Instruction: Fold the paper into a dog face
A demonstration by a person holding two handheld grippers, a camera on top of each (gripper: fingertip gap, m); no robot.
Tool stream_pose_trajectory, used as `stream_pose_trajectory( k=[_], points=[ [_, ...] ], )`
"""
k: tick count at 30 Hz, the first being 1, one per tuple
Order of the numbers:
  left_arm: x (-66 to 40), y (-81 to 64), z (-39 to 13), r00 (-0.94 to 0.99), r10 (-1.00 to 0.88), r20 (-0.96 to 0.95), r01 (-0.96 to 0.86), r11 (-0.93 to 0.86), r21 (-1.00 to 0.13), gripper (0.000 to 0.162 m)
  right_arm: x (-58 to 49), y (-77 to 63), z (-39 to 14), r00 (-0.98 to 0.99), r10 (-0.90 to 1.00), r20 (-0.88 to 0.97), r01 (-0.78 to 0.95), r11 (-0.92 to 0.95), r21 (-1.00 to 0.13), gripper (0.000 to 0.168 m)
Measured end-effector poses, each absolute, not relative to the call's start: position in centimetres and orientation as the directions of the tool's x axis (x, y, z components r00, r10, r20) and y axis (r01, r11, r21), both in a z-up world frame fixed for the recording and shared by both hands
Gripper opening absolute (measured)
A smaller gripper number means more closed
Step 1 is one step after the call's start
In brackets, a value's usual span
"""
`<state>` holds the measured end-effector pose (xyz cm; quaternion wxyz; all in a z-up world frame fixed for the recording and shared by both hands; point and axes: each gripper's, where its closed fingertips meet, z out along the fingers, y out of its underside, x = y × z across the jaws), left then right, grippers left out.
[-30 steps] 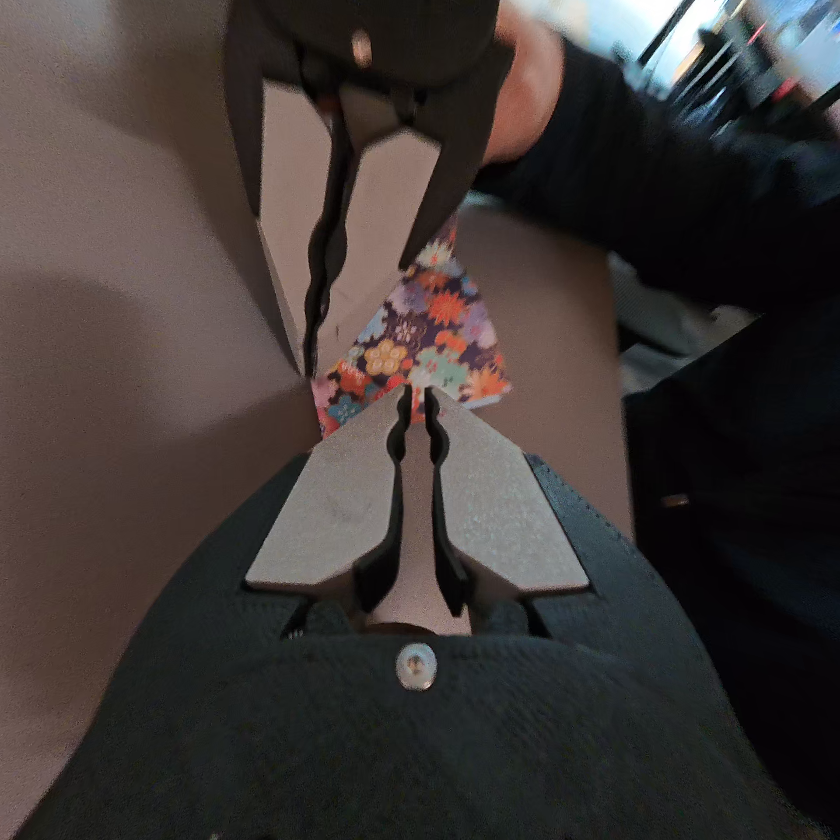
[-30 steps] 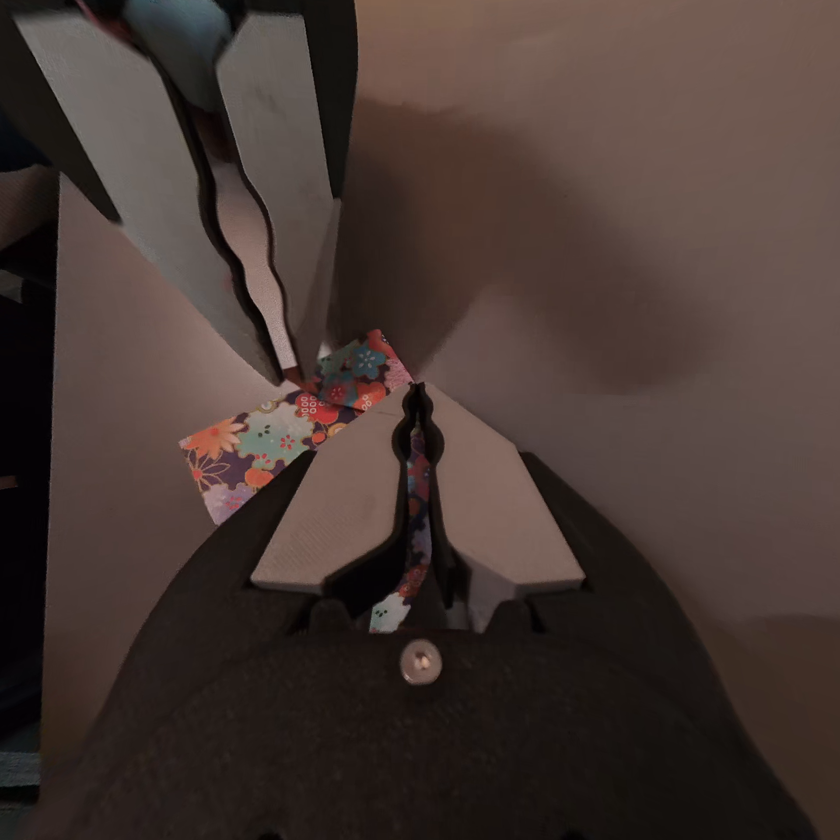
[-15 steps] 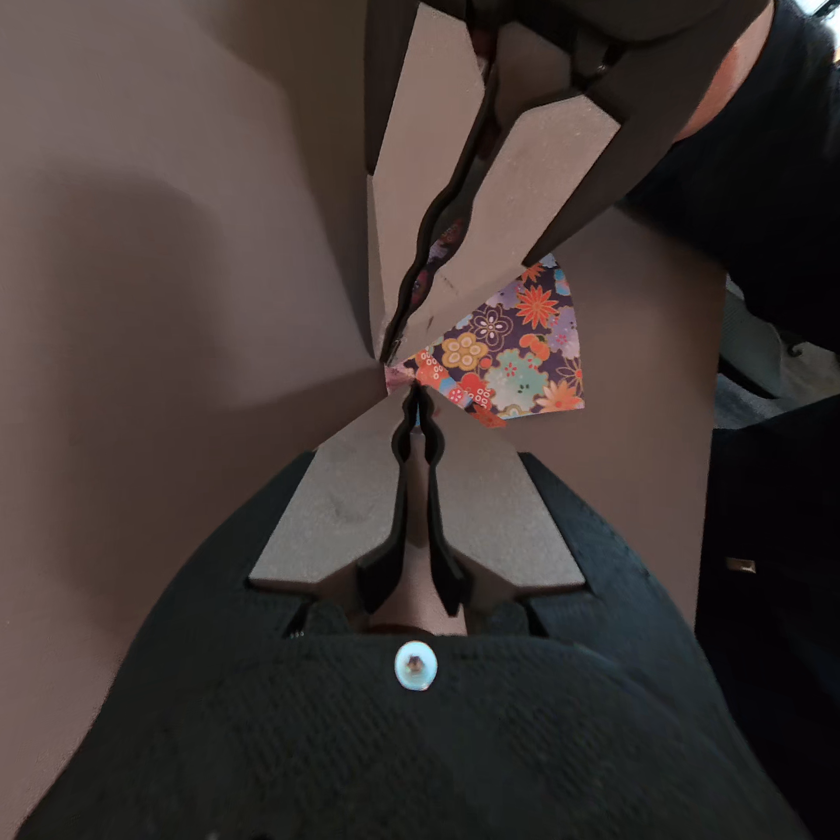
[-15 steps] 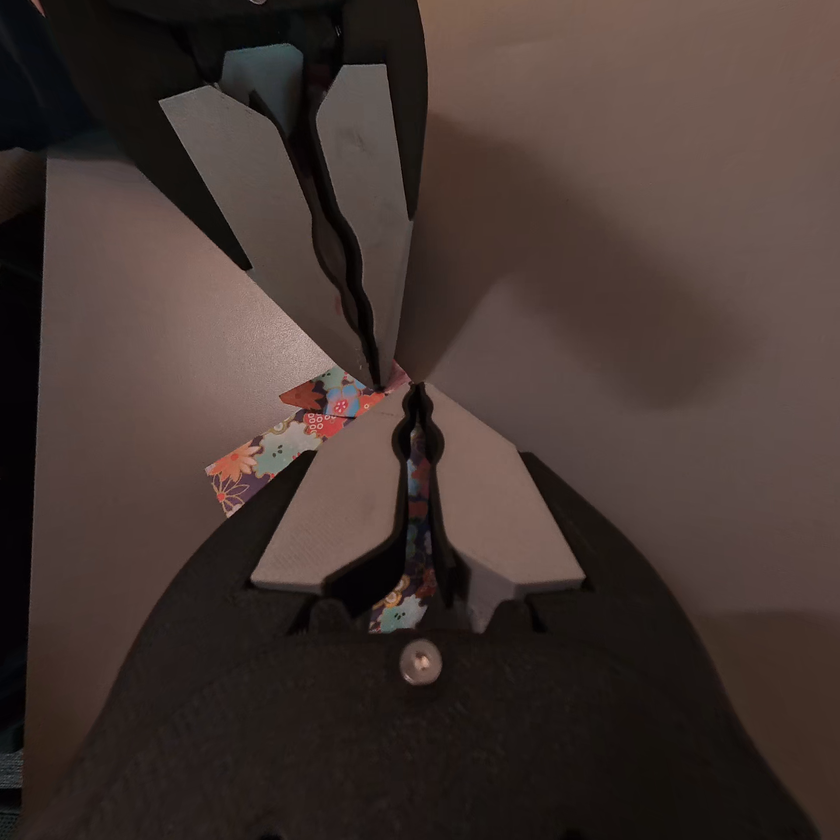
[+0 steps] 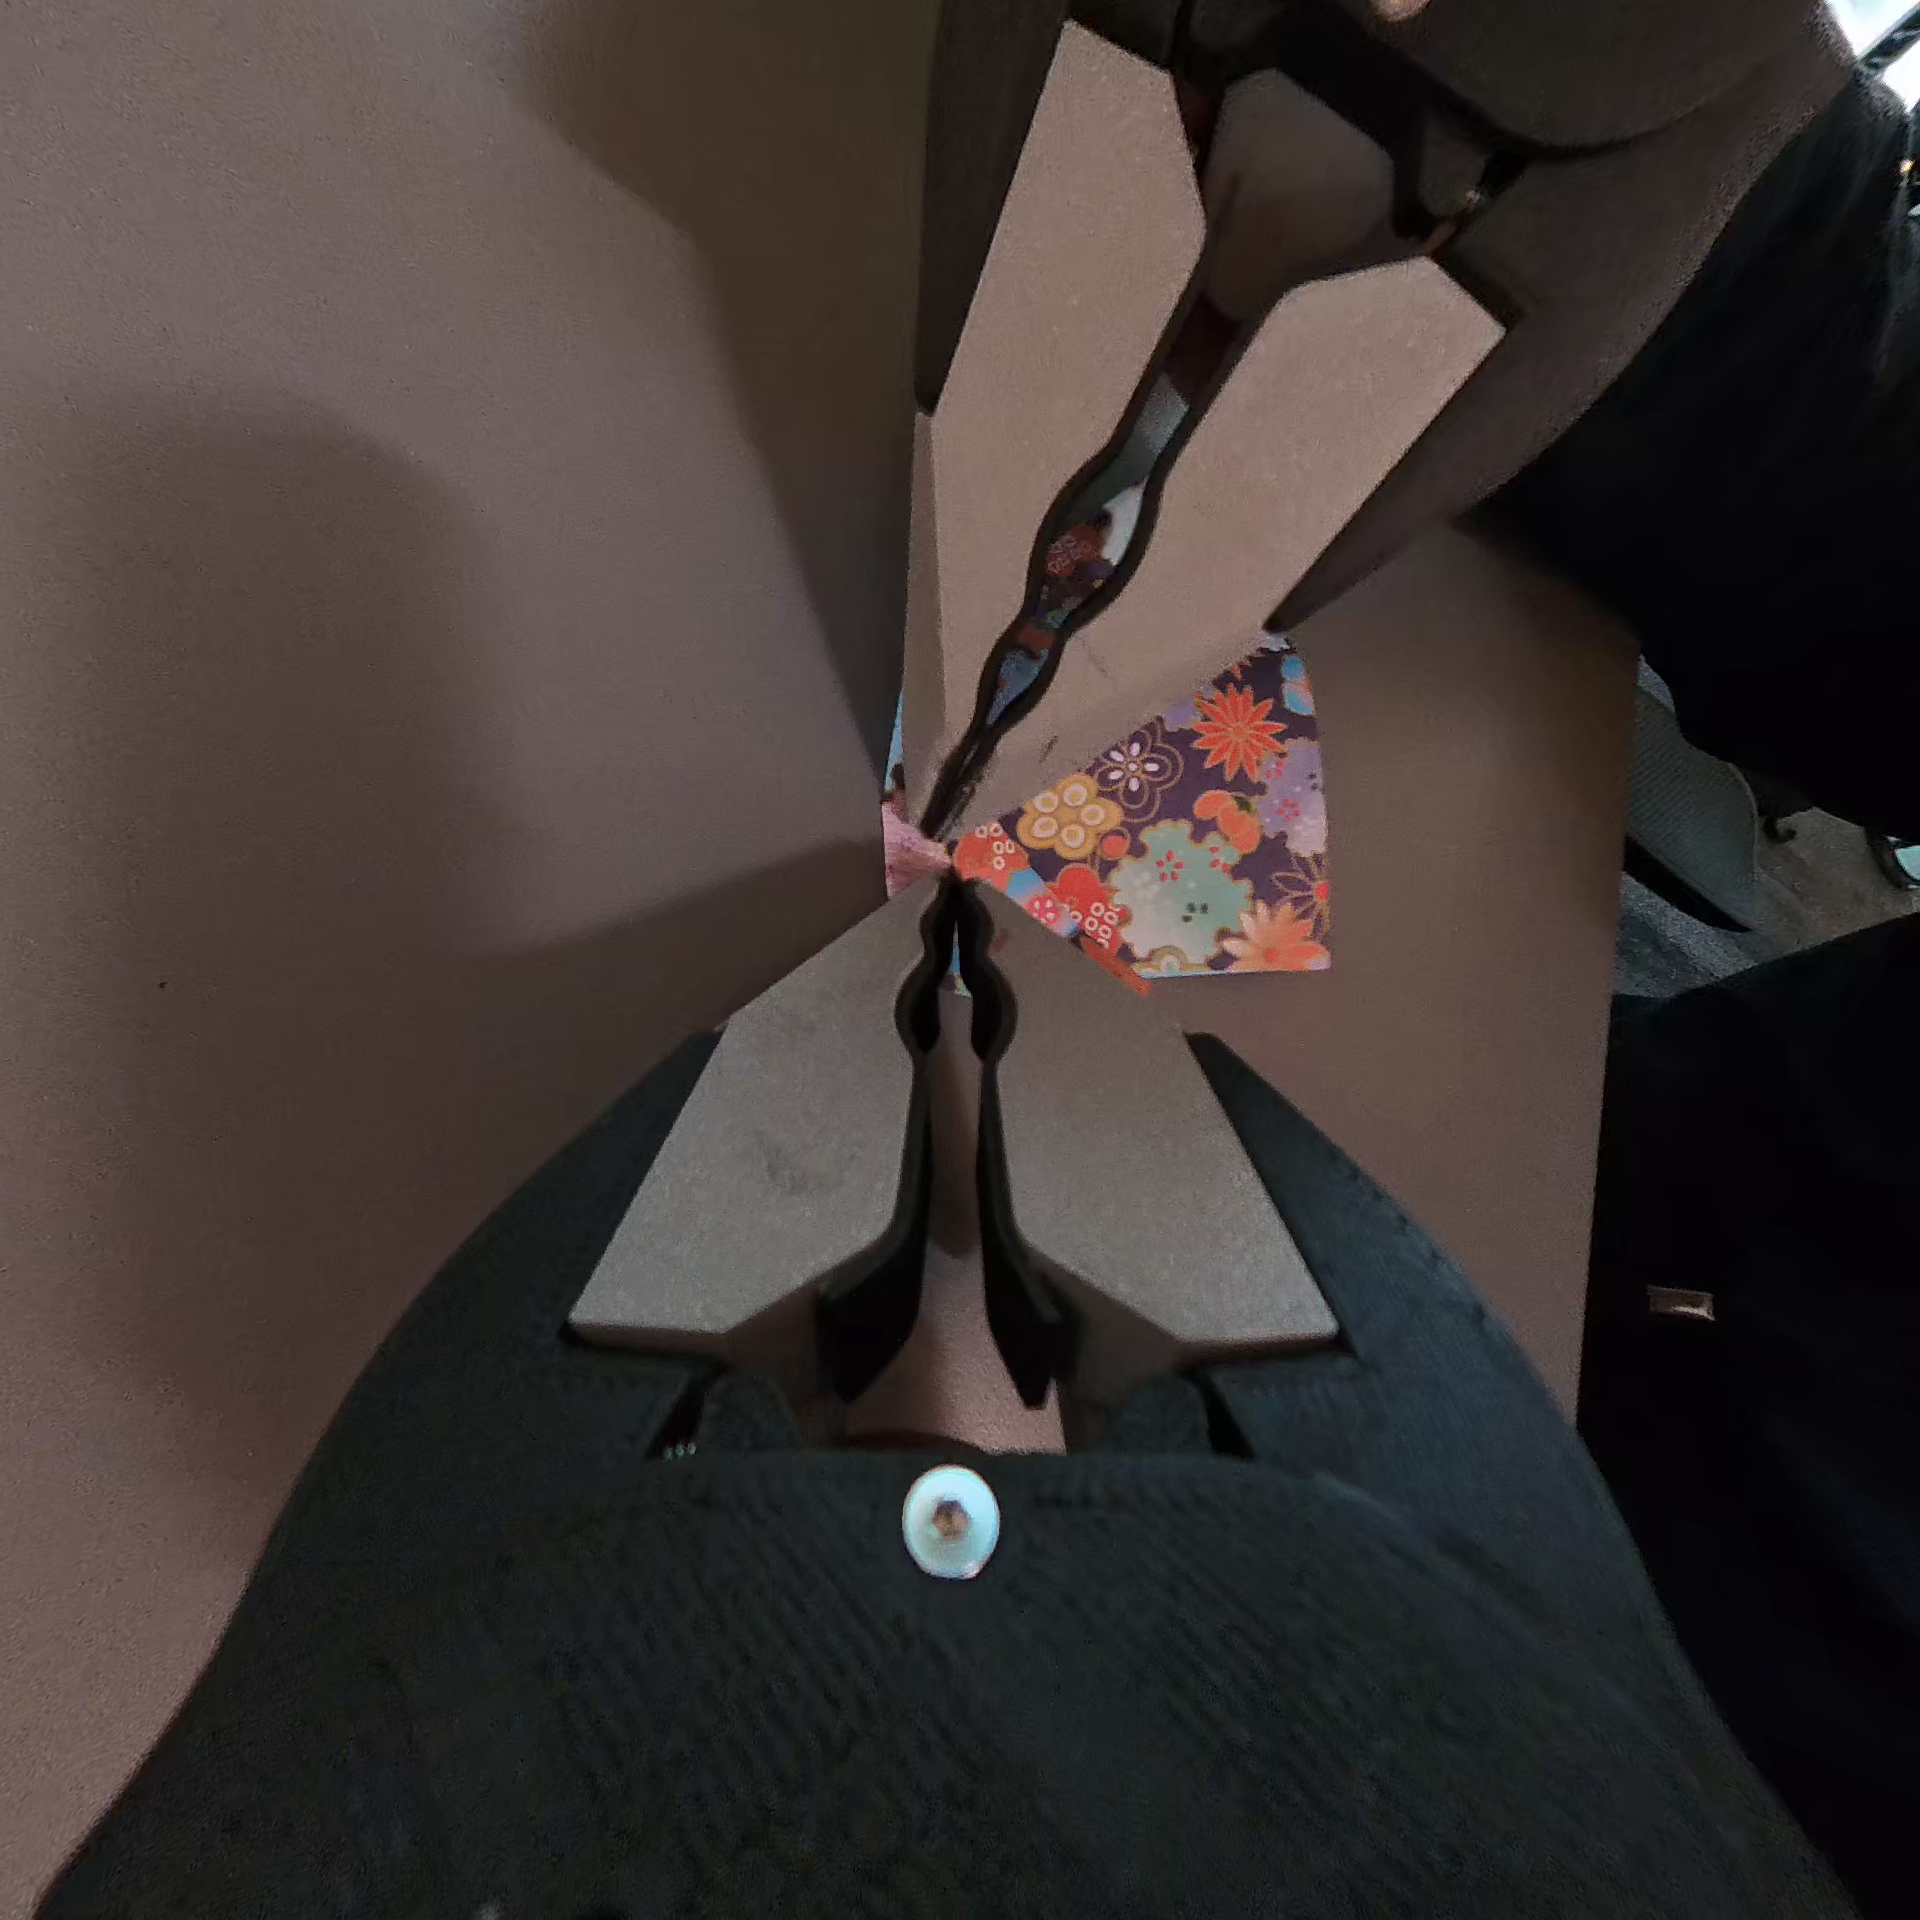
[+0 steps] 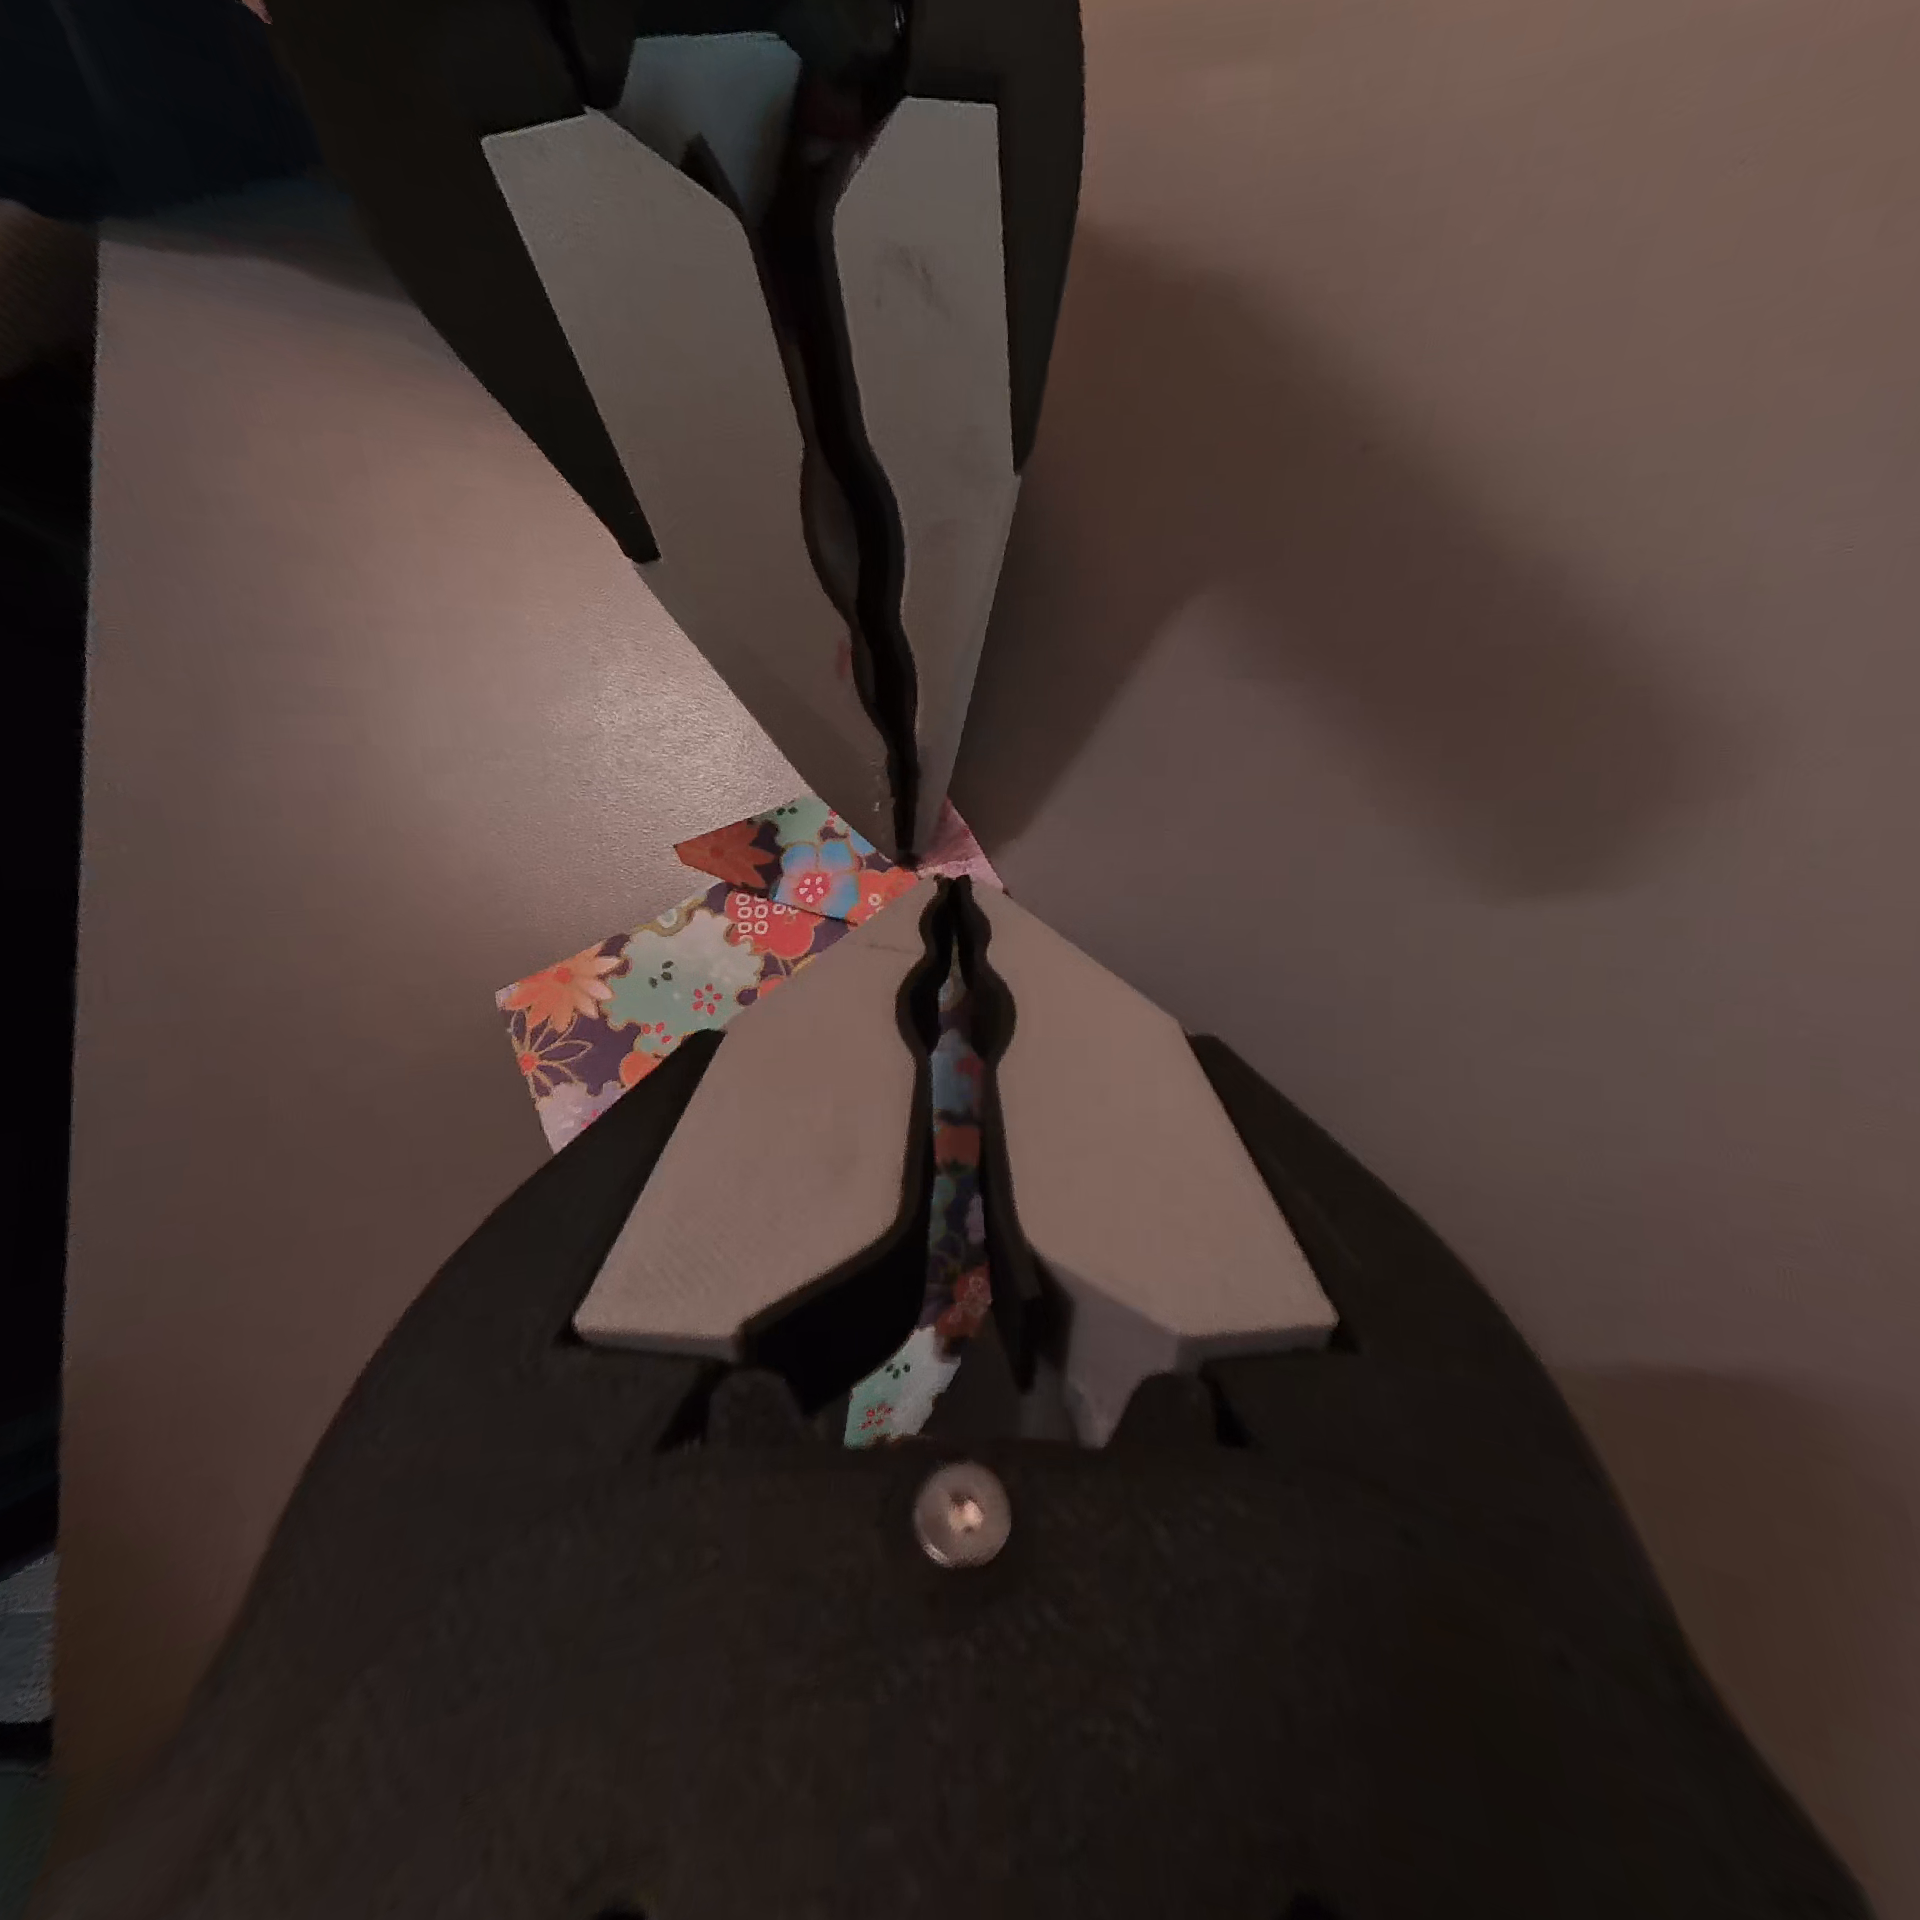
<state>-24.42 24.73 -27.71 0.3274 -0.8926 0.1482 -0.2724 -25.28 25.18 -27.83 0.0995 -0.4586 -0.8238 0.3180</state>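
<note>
While both claws meet tip to tip, the left claw [image 5: 951, 896] and right claw [image 6: 951, 883] pinch the floral paper [image 5: 1174, 831] on the bench [image 5: 416, 727].

A plain, matte beige desk [image 5: 416, 623] fills most of both views. Soft, broad shadows [image 6: 1507, 675] fall across its surface, darker in the right wrist view, where the light is dim and warm. In the left wrist view the desk's right edge runs down the frame, and beyond it lies a grey floor [image 5: 1683, 935] with the foot of a dark chair [image 5: 1787, 821] on it. A bright patch shows at the top right corner there.
</note>
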Motion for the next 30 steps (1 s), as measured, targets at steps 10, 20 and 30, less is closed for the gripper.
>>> stream_pose_trajectory(
  k=[10,20,30],
  points=[
    [-24.4,24.7,-27.7,0.807,-0.442,0.392,-0.083,-0.743,-0.664,0.0,-25.9,24.9,-28.0,-0.574,0.818,-0.044,0.664,0.433,-0.609,0.0],
    [-24.4,24.7,-27.7,0.807,-0.44,0.393,-0.081,-0.742,-0.665,0.0,-25.3,25.5,-27.9,-0.573,0.819,-0.042,0.669,0.437,-0.602,0.0],
    [-24.4,24.8,-27.7,0.814,-0.43,0.39,-0.071,-0.74,-0.668,0.0,-24.0,27.5,-27.8,-0.545,0.838,-0.022,0.701,0.441,-0.56,0.0]
  ],
)
